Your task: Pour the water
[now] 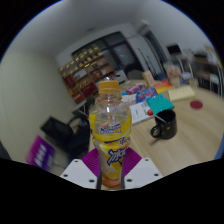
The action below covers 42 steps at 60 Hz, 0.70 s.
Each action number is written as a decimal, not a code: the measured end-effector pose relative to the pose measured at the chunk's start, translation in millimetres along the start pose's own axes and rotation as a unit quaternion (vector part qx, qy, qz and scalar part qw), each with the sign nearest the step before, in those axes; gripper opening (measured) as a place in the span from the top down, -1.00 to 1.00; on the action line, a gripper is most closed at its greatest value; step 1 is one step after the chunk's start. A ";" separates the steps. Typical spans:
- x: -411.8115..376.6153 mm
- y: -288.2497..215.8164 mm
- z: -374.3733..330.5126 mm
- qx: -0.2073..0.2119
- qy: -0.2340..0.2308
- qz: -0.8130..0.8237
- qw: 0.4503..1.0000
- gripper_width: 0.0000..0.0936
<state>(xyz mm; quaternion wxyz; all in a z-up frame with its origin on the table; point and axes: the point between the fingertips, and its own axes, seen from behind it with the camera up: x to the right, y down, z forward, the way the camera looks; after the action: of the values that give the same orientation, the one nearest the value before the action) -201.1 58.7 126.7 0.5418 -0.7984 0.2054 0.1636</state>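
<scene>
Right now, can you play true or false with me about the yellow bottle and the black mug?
1. The clear plastic bottle of yellow drink stands between the gripper fingers. True.
2. The bottle has a red cap. False: its cap is white.
3. The glossy black mug sits on the wooden table beyond the fingers, beside the bottle. True.
4. The mug lies on its side. False: it stands upright.
5. The bottle is tipped over the mug. False: it is upright, apart from the mug.
</scene>
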 end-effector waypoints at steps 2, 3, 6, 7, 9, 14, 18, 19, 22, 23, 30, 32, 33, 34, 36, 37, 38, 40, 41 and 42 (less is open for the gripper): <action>-5.2 -10.7 5.0 0.000 -0.015 0.062 0.998 0.45; -7.0 -17.2 7.5 -0.001 -0.024 0.094 0.995 0.45; -7.1 -33.6 18.7 -0.009 -0.055 0.198 0.979 0.45; 1.0 -34.9 26.4 -0.011 -0.072 0.231 0.970 0.45; -1.3 -43.8 32.2 -0.022 -0.099 0.305 0.947 0.45; -23.7 -61.8 38.5 -0.058 -0.143 0.481 0.863 0.45; -11.8 -64.3 30.3 -0.084 -0.176 0.556 0.808 0.45; -10.3 -65.7 29.7 -0.089 -0.181 0.568 0.798 0.45; -6.2 -69.2 26.7 -0.098 -0.197 0.596 0.773 0.45; -5.4 -70.4 25.5 -0.101 -0.202 0.605 0.763 0.45; -14.5 -87.6 -9.0 -0.113 -0.229 0.689 0.679 0.45; -10.0 -89.5 -15.0 -0.113 -0.230 0.709 0.657 0.45; -4.0 -84.6 -25.0 -0.112 -0.229 0.719 0.647 0.45; -3.3 -89.1 -26.6 -0.113 -0.226 0.726 0.639 0.45; 2.6 -88.1 -33.3 -0.113 -0.225 0.737 0.627 0.45; 4.0 -88.2 -35.2 -0.112 -0.226 0.740 0.623 0.45; 5.9 -88.0 -38.5 -0.111 -0.228 0.743 0.619 0.45; 9.6 -88.9 -37.8 -0.108 -0.231 0.750 0.611 0.45; 11.9 -89.0 -39.1 -0.106 -0.232 0.754 0.606 0.45; 13.6 -89.2 -40.2 -0.104 -0.232 0.756 0.603 0.45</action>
<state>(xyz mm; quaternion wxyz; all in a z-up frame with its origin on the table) -142.8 48.5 205.7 0.1674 -0.3440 0.5848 0.7153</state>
